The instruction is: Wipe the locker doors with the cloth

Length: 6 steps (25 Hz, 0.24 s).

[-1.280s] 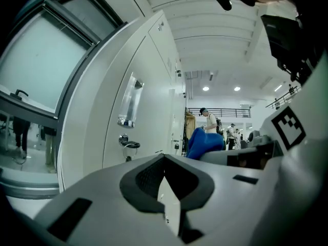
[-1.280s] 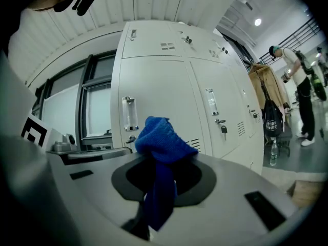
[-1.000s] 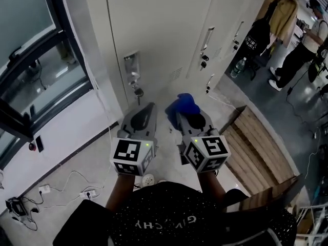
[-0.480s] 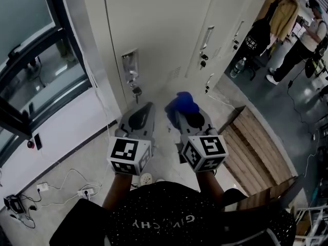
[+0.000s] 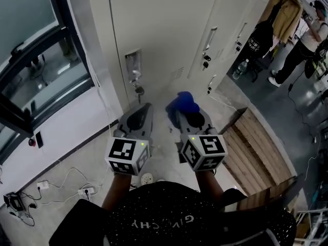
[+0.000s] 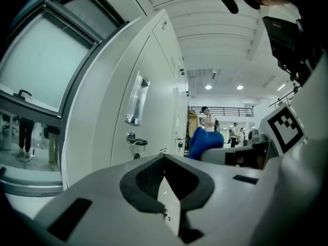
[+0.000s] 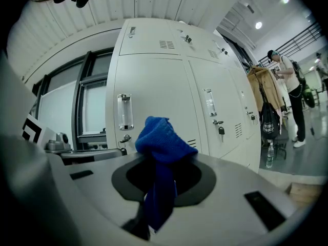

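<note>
A row of cream locker doors point(image 5: 164, 29) stands in front of me, each with a metal handle and a small lock; the nearest door point(image 7: 148, 101) fills much of the right gripper view. My right gripper point(image 5: 180, 111) is shut on a blue cloth point(image 5: 183, 103), which bunches up above the jaw tips point(image 7: 161, 137) and hangs down between them. My left gripper point(image 5: 144, 110) sits beside it on the left, shut with nothing held point(image 6: 164, 160). Both grippers hover a short way in front of the doors, not touching them.
A dark-framed window point(image 5: 36, 70) lies left of the lockers. White cables and a power strip point(image 5: 84, 193) trail on the floor. A wooden bench point(image 5: 259, 147) sits at right. Hanging bags, a coat point(image 5: 277, 19) and a person point(image 5: 305, 40) stand at far right.
Both grippers stay almost still, drifting slightly; the view shifted a little. The cloth remains held in the right gripper.
</note>
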Motion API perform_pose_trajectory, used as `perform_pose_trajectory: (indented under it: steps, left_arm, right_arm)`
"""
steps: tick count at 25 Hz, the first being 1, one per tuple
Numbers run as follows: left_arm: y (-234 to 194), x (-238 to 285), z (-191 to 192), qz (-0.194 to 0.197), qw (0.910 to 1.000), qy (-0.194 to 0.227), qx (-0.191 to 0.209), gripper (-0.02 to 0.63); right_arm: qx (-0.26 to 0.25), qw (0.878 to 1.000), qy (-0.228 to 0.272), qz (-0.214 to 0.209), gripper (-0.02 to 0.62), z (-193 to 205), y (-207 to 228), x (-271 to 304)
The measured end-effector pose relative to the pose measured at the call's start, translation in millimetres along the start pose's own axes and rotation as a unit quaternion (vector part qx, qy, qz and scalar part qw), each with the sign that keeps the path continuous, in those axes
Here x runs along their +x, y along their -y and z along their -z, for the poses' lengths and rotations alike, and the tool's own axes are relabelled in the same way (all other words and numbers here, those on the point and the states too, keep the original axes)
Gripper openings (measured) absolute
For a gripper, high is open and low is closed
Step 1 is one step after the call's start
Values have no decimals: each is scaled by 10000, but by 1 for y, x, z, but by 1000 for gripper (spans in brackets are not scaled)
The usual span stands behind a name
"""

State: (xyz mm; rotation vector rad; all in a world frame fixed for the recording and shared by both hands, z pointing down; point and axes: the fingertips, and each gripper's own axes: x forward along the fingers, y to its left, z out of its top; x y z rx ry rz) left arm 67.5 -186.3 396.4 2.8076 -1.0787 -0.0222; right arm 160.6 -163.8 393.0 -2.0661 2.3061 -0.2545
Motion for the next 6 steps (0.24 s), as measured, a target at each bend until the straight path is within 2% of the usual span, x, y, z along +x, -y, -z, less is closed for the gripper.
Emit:
perform_pose_trajectory:
  steps: [6]
  left_arm:
    - [1,1,1,-12,10000,12,8,9]
  right_arm:
    - [4,10000,-18,18,80,2,3,1]
